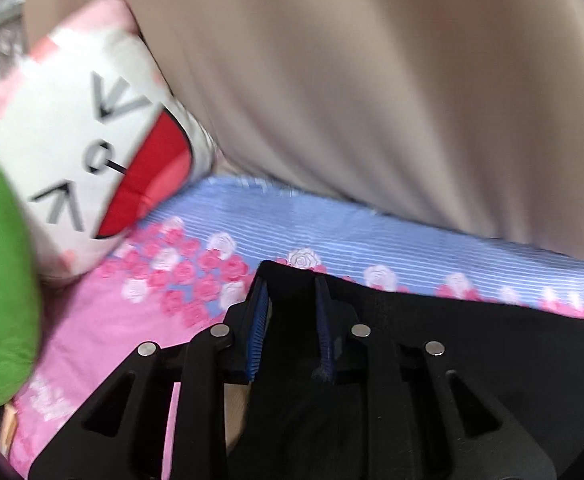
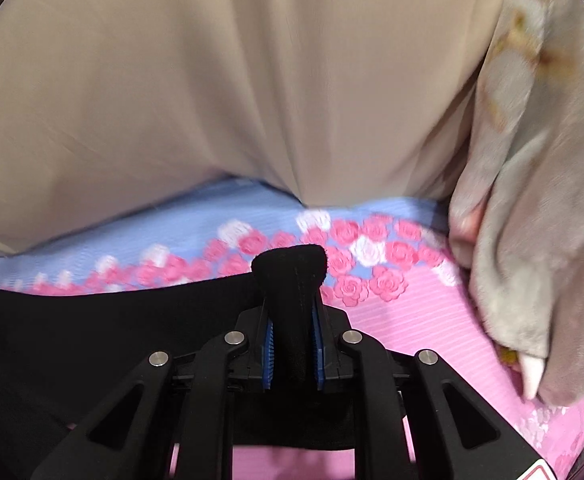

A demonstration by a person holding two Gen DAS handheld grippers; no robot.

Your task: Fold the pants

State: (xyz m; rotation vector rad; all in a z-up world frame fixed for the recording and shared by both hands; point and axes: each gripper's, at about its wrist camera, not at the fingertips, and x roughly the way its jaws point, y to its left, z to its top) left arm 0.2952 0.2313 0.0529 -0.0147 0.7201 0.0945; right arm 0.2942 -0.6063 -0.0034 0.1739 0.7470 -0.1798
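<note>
The black pants stretch between both grippers above a floral bed sheet. In the left wrist view my left gripper is shut on a corner of the black cloth, which bunches between the blue pads. In the right wrist view my right gripper is shut on another black corner of the pants, a rounded fold poking out past the fingertips. The cloth edge runs taut to the left from there. Both views are a little blurred.
A beige curtain hangs behind the bed. A white cushion with a cartoon face and a green plush lie to the left. A grey patterned blanket is heaped at the right, on the sheet.
</note>
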